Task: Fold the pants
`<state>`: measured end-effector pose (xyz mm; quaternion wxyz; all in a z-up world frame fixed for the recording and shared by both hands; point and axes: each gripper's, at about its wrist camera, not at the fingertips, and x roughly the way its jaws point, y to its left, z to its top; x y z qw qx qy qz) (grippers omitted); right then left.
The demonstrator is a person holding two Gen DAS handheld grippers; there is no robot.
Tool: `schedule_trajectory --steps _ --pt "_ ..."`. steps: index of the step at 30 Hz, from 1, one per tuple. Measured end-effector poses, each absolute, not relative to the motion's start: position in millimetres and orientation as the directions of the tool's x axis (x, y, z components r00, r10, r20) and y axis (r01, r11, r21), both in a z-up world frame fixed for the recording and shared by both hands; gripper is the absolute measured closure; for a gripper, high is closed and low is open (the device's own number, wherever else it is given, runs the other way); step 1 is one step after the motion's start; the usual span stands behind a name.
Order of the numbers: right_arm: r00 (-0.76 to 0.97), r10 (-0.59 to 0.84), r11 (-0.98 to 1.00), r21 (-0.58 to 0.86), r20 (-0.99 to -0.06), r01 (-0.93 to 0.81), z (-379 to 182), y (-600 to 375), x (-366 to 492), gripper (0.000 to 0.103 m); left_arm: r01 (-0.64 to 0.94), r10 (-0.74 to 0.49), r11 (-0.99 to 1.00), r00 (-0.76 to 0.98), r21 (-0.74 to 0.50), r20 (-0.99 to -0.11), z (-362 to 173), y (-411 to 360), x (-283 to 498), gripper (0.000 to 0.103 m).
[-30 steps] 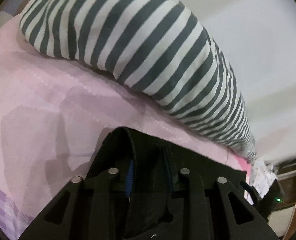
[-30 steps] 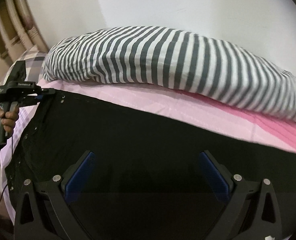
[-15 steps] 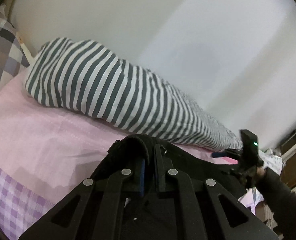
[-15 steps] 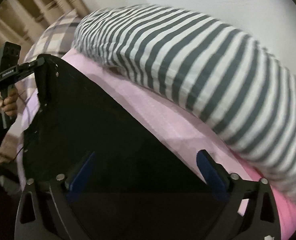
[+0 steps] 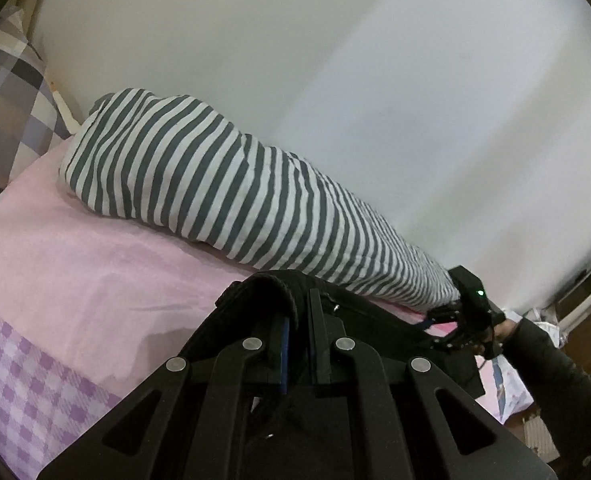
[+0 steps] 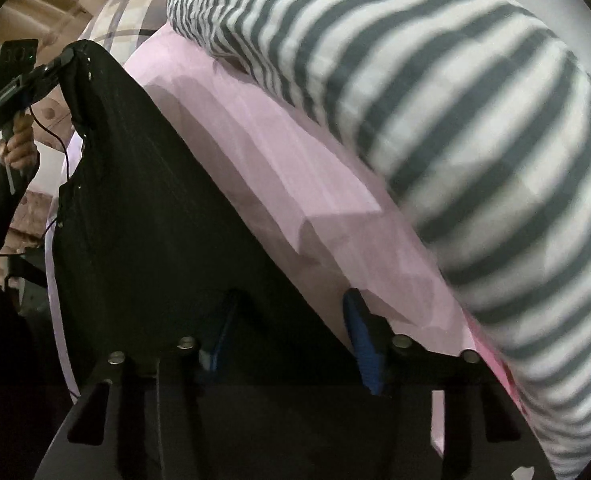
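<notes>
1 black pants [image 6: 155, 220]: left tongs [image 5: 297, 320] clamped on them, right tongs [image 6: 287, 320] closing around them.

A bed [image 5: 55, 248] has a pink sheet. Black pants [image 6: 155, 208] and a striped bolster [image 5: 215, 192] lie on it, with a checked pillow [image 5: 7, 92] at one end.

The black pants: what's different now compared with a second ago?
The left gripper, shut on the black pants, has lifted that corner off the pink sheet. The right gripper has tipped down over the pants' other end, and its jaws are closing around the fabric. The striped pillow stayed put.
</notes>
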<state>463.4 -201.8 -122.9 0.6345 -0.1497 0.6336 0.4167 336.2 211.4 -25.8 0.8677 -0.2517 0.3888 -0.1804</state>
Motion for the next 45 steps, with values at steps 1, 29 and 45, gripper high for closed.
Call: schedule_trajectory --steps 1,29,45 --pt "-0.147 0.333 0.61 0.332 -0.931 -0.719 -122.6 -206.0 462.3 0.062 0.117 -0.508 0.81 0.631 -0.575 -0.586 -26.1 209.6 336.4 0.096" --pt "0.425 0.145 0.885 -0.076 -0.893 -0.46 -28.7 -229.8 244.9 0.095 0.175 -0.492 0.847 0.617 -0.503 -0.614 -2.4 213.8 233.0 0.096" --pt "0.395 0.135 0.95 0.006 -0.909 -0.311 -77.8 -236.3 189.8 0.09 0.075 -0.313 0.948 0.379 -0.308 -0.871 -85.4 190.1 138.8 0.09"
